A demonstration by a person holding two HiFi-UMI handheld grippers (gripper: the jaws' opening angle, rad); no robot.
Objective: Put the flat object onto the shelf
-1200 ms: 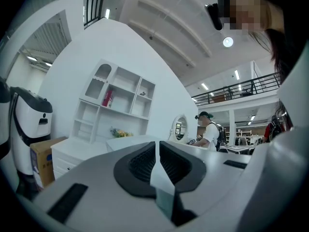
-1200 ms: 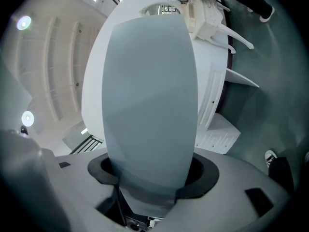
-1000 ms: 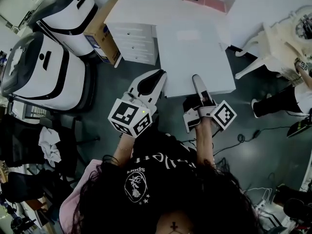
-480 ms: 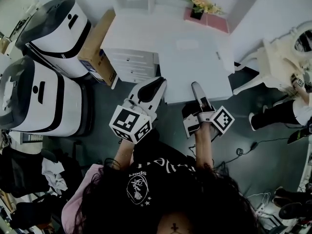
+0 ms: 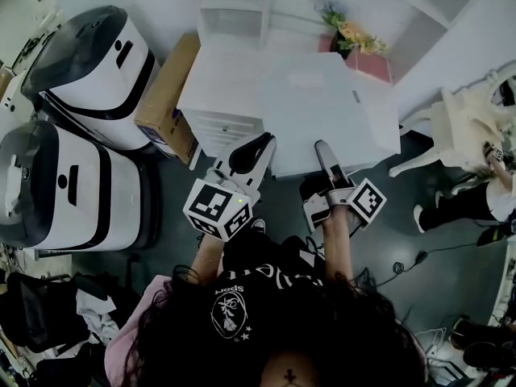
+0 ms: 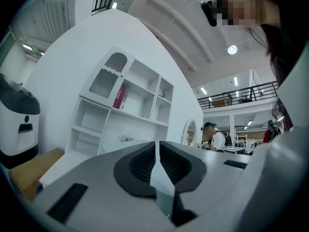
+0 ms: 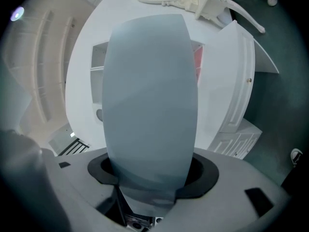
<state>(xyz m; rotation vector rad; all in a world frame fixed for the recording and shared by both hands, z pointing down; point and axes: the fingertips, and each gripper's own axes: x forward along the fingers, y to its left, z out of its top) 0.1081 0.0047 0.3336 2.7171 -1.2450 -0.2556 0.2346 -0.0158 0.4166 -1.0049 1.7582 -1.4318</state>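
Note:
A flat white board is held level between both grippers. My left gripper is shut on its near left edge, and my right gripper is shut on its near right edge. In the left gripper view the board shows edge-on as a thin sheet pinched between the dark pads. In the right gripper view the board fills the middle, clamped at its base. The white shelf stands ahead against the wall; the left gripper view shows the shelf with open compartments and a red book.
A white drawer cabinet stands under the board's left side, with a cardboard box beside it. Two large white-and-black machines stand at left. A flower pot sits at the back. A white chair and a person's leg are at right.
Both grippers have carried the board forward toward the shelf. The cabinet, box and shelf have come nearer in the head view. Both grips are unchanged.

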